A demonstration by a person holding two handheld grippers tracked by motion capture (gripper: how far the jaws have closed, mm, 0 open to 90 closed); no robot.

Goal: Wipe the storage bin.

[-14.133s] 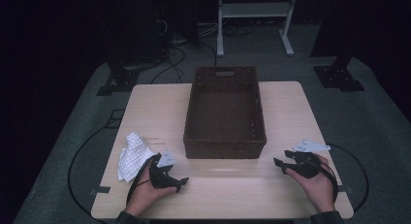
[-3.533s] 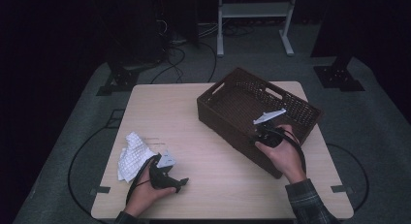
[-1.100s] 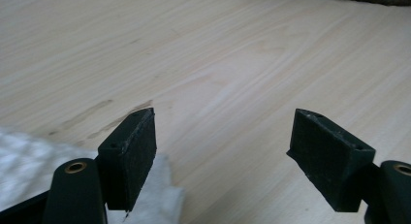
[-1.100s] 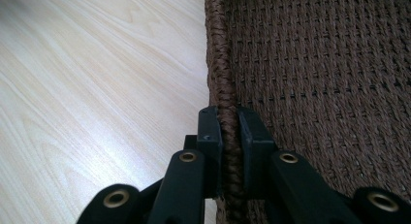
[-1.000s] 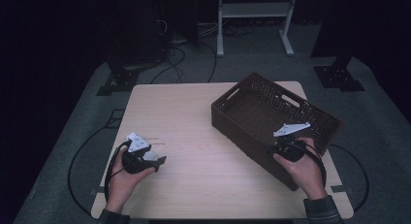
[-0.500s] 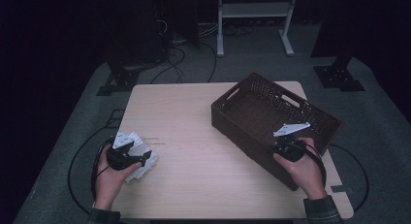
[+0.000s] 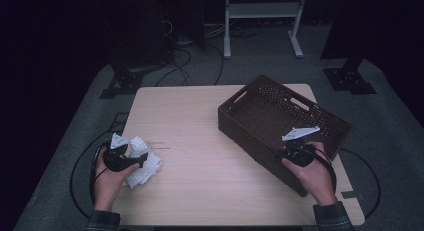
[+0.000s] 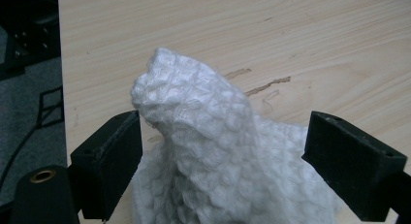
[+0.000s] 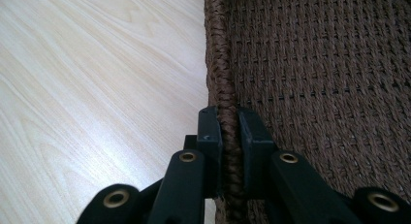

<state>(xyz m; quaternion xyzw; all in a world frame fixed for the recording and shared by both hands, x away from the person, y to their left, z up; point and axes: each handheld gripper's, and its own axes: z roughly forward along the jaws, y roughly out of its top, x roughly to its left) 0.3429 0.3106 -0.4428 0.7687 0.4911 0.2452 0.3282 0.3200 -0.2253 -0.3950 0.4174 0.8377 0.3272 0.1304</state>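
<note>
The left tongs (image 8: 228, 156) are wide open, and they have just been opening. A bumpy white cloth (image 8: 213, 151) sits between the two black sides, heaped up on the table (image 7: 200, 121) near its left edge. The right tongs (image 9: 229, 132) are squeezed tight on the rim of the brown woven basket (image 7: 280, 116), which sits on the right side of the table.

Light wooden table (image 7: 200, 121) with brownish scuff marks (image 8: 264, 83), grey carpeted floor (image 7: 395, 126), black cables (image 7: 182, 61), white metal frame legs (image 7: 262, 21), black stand bases (image 7: 350, 78) at dark edges
</note>
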